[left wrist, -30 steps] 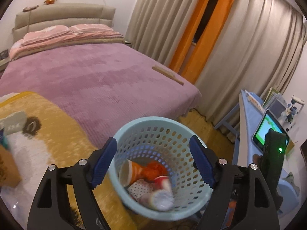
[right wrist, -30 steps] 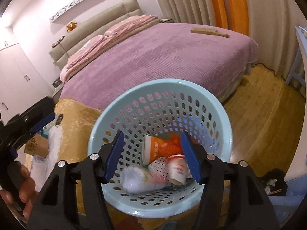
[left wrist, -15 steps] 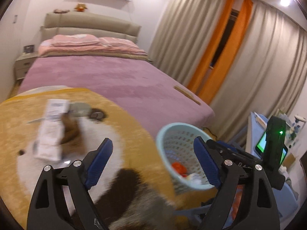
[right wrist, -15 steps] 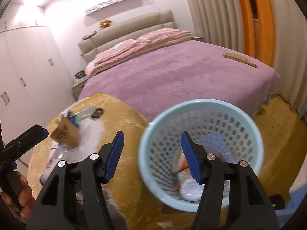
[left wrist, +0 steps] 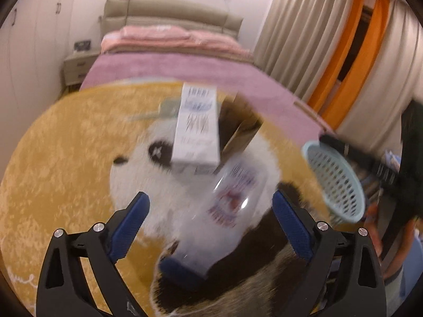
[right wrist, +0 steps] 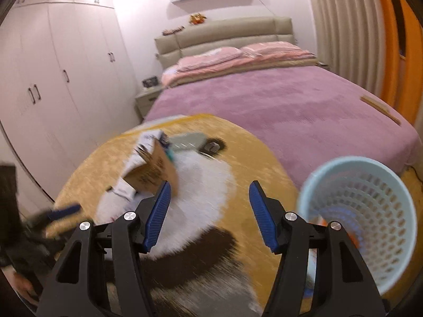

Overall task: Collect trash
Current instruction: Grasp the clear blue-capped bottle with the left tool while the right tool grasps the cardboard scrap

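While blurred: two boxes (left wrist: 197, 129), one basket (right wrist: 370, 198).

Trash on the rug ahead of you: a clear plastic bottle (left wrist: 227, 206) lies on its side, blue cap (left wrist: 179, 270) toward you, its printed label blurred. Just beyond it sits a white carton (left wrist: 197, 129) with blue and dark print, long face up — propped on the other litter. Beside the carton, a brown cardboard box (left wrist: 239, 132) stands tilted, its top open. To your right, the pale blue basket (right wrist: 370, 211) stands upright on the floor near the bed's corner, its walls perforated — something orange shows through the holes low inside.
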A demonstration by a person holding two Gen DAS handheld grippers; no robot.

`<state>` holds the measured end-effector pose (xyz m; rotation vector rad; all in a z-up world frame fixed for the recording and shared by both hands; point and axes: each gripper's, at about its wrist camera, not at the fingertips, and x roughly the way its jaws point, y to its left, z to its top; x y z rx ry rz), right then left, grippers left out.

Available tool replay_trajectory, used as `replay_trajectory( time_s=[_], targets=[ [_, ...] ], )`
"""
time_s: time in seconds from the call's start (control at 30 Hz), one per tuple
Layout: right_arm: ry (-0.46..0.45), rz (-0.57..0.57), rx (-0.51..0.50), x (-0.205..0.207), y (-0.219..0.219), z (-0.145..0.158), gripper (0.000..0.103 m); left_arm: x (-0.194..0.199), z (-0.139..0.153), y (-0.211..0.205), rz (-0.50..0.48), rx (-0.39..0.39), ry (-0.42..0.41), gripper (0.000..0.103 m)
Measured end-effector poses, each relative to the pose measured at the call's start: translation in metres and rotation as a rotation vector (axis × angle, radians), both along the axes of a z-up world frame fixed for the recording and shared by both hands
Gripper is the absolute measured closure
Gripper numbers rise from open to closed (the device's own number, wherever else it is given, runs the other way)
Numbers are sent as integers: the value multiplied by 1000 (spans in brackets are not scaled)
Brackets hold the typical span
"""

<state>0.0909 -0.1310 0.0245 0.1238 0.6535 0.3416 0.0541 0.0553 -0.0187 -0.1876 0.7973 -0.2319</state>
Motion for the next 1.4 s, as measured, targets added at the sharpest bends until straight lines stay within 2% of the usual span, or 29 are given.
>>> replay_trajectory(
  time_s=[0.23,0.43,0.47,0.73,0.97,1.0,1.17,1.4],
  targets=[
    [22,70,6,29,46,-2,45,-1,-24,-13,-35,99,20,13],
    [71,98,0,50,71,-13,45,0,-35,-26,-56,173,17,26],
    [78,101,-2,53,74,-15,45,0,-36,-27,-58,173,21,30],
    [124,129,-14,69,89,-23,46,-2,-34,-23,-59,115,26,38],
    [117,170,-29,56,84,-18,74,-4,-33,-33,-66,132,20,39],
    [117,166,-34,54,82,-18,86,-6,-33,-34,-70,125,20,39],
    [121,132,-16,47,58,-20,98,-11,-26,-33,-64,108,0,41],
    [78,89,84,36,17,-8,99,-17,-16,-32,-56,86,-22,43]
  ],
)
